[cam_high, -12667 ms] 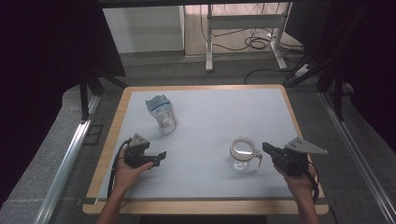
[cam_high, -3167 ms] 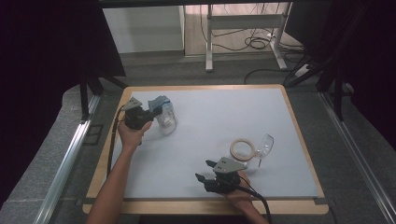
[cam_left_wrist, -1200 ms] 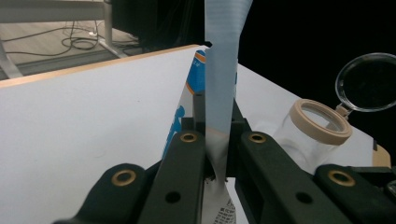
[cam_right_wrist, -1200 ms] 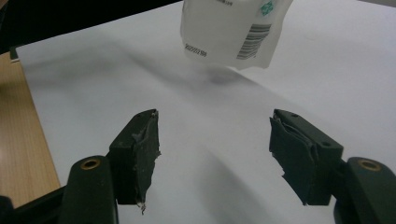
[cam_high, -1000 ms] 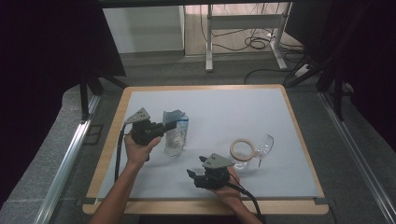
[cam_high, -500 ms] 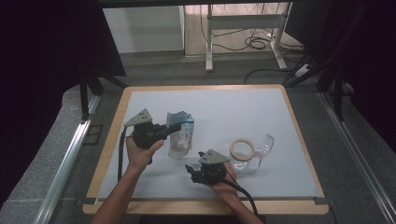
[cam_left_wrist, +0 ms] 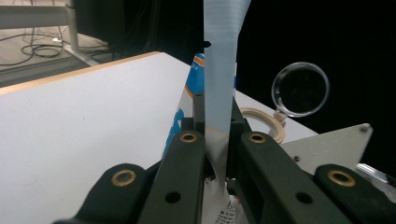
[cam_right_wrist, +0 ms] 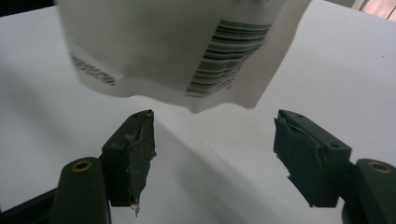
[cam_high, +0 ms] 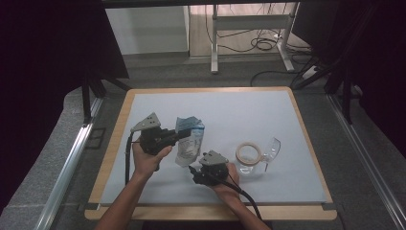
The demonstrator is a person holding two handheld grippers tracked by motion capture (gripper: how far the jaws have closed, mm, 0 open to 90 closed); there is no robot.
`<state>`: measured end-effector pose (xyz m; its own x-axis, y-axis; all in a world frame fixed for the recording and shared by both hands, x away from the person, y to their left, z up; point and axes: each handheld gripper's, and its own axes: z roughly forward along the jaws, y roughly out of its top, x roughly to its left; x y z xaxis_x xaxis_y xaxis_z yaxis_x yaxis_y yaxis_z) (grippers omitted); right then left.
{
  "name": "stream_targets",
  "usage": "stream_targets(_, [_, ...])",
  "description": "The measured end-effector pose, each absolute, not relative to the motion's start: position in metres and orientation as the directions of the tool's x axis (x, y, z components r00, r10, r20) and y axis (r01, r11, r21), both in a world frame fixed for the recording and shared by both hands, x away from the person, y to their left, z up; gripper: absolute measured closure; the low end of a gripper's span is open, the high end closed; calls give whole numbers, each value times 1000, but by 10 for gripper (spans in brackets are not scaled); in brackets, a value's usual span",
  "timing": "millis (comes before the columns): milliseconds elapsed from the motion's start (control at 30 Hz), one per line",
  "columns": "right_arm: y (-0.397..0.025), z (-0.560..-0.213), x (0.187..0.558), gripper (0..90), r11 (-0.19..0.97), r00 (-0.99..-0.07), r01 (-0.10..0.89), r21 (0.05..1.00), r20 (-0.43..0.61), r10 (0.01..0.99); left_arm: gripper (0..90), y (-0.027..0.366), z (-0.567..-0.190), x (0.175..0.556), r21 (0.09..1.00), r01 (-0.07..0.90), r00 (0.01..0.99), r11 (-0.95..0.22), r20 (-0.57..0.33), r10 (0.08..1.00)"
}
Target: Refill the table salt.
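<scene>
A white and blue pouch point(cam_high: 187, 143) hangs above the white table point(cam_high: 230, 110), held near its top edge. My left gripper point(cam_high: 178, 135) is shut on it; in the left gripper view the pouch's edge point(cam_left_wrist: 219, 79) rises pinched between the black jaws. My right gripper point(cam_high: 192, 171) stands open just below the pouch's bottom end. In the right gripper view the pouch's bottom point(cam_right_wrist: 187, 51), with a barcode, hangs above and beyond the open jaws, touching neither. A clear glass jar point(cam_high: 268, 149) lies on its side at the right, its round lid point(cam_high: 248, 153) beside it.
The table has a wooden rim point(cam_high: 115, 139). The jar's round mouth point(cam_left_wrist: 301, 89) and the lid point(cam_left_wrist: 264, 122) lie past the pouch in the left gripper view. A metal stand and cables point(cam_high: 258, 43) are on the floor behind the table.
My left gripper has carried the pouch from the back left toward the table's middle. My right gripper has moved left, away from the jar, and now sits under the pouch's bottom end.
</scene>
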<state>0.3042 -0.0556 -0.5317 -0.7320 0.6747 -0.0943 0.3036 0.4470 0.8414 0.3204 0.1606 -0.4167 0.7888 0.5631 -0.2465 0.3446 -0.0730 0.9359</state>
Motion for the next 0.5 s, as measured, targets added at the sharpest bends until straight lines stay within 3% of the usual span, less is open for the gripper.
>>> stream_targets(267, [-49,-528,306,292,427,-726,276,861,-104,680,899,155,-414,318,937,341,802,-80,-246,544])
stream_targets(500, [-46,-526,304,331,479,-759,180,859,-189,623,899,149,-413,321,932,352,801,-83,-254,542])
